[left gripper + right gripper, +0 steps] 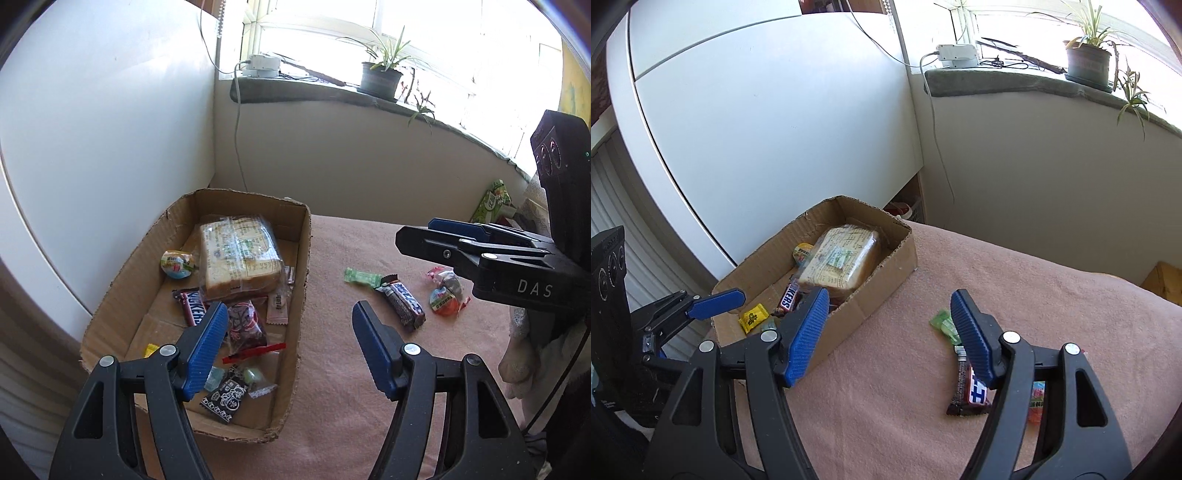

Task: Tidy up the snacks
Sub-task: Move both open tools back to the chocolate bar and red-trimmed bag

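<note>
A cardboard box (304, 258) on the pink cloth holds a wrapped bread loaf (240, 254), a Snickers bar (194, 306), a round candy (177, 264) and several small packets. My left gripper (290, 321) is open and empty over the box's right wall. On the cloth to the right lie a green candy (362, 277), a dark chocolate bar (402, 304) and two round wrapped sweets (447, 291). My right gripper (890, 306) is open and empty above the cloth, between the box (886, 295) and the chocolate bar (969, 387). The green candy (942, 321) lies beside its right finger.
A white cabinet (92, 147) stands left of the box. A windowsill with a potted plant (380, 74) and a white power strip (262, 64) runs behind. A green carton (493, 201) sits at the far right of the cloth.
</note>
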